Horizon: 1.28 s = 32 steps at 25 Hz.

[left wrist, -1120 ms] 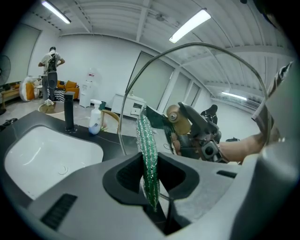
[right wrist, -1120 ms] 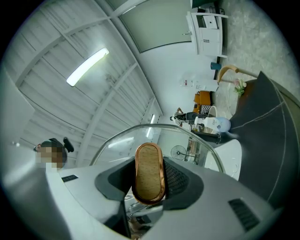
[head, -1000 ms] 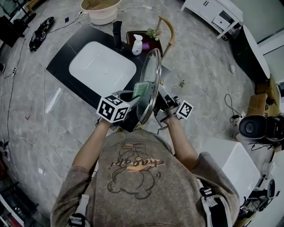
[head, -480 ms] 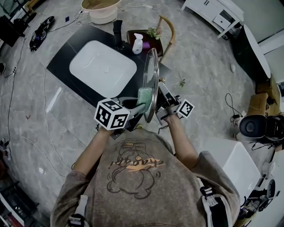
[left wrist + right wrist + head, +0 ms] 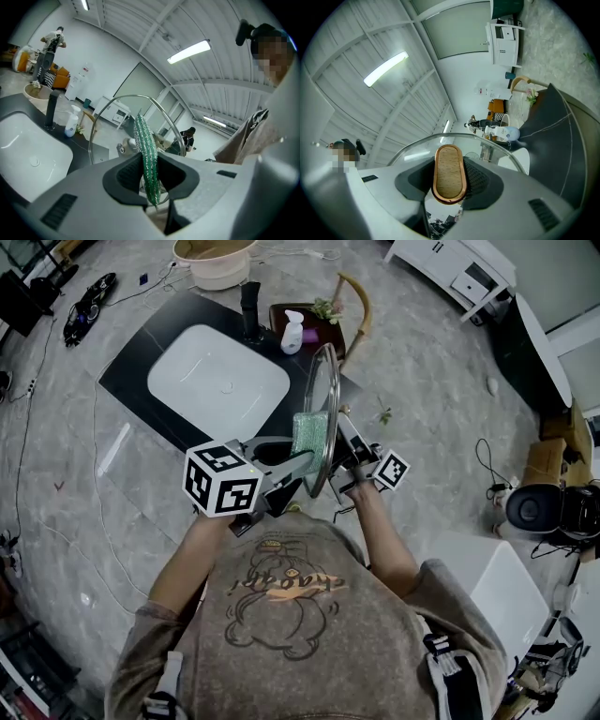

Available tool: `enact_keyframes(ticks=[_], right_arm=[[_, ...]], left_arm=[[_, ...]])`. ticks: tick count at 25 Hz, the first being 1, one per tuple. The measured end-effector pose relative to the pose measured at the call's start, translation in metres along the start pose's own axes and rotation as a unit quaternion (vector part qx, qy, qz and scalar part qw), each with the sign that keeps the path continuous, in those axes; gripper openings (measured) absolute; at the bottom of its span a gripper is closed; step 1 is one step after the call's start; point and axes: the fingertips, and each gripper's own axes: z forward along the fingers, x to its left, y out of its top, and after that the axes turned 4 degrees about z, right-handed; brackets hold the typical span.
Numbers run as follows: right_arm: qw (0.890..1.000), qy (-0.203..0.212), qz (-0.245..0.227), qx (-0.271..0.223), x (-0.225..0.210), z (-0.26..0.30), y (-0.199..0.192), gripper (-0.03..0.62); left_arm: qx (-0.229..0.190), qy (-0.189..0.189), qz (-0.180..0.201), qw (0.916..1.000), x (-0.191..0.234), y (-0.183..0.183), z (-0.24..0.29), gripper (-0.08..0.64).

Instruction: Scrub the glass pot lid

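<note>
The glass pot lid (image 5: 322, 418) stands on edge in the air in front of the person, above the counter's near corner. My right gripper (image 5: 343, 448) is shut on its wooden knob (image 5: 449, 173), with the lid's glass and metal rim (image 5: 454, 137) arching beyond the jaws. My left gripper (image 5: 298, 457) is shut on a green scrubbing sponge (image 5: 309, 432), seen edge-on in the left gripper view (image 5: 147, 154). The sponge lies against the lid's left face, about halfway up. The lid's rim (image 5: 136, 97) curves behind the sponge.
A black counter (image 5: 141, 362) holds a white sink basin (image 5: 217, 381), a dark tap (image 5: 248, 310) and a white soap bottle (image 5: 292, 332). A chair (image 5: 352, 310) and a beige tub (image 5: 214, 261) stand beyond it. Cables run over the grey floor.
My left gripper has risen and drawn back toward the person, sliding the sponge along the lid's left face. The lid and my right gripper have held almost still.
</note>
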Motion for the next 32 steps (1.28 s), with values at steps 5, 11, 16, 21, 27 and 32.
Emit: enact_keyframes(ticks=[5, 11, 16, 21, 27, 32], right_arm=[[1.000, 0.002, 0.009, 0.002, 0.001, -0.001, -0.002, 0.181], [1.000, -0.003, 0.008, 0.011, -0.001, -0.003, -0.006, 0.181], [1.000, -0.005, 0.009, 0.016, -0.003, -0.006, -0.008, 0.181], [1.000, 0.005, 0.010, 0.025, 0.002, -0.004, -0.013, 0.181], [0.999, 0.011, 0.007, 0.041, 0.006, -0.001, -0.015, 0.181], [0.999, 0.016, 0.008, 0.046, 0.010, 0.000, -0.018, 0.181]], left_arm=[[-0.018, -0.005, -0.006, 0.9998, 0.003, 0.020, -0.001, 0.084], [-0.047, -0.006, -0.022, 0.9986, 0.012, 0.039, -0.002, 0.084], [-0.057, -0.004, -0.021, 0.9981, 0.019, 0.052, -0.002, 0.084], [-0.055, 0.008, -0.017, 0.9983, 0.031, 0.060, 0.001, 0.084], [-0.047, 0.024, -0.031, 0.9981, 0.052, 0.063, 0.008, 0.084], [-0.034, 0.037, -0.042, 0.9979, 0.064, 0.050, 0.015, 0.084]])
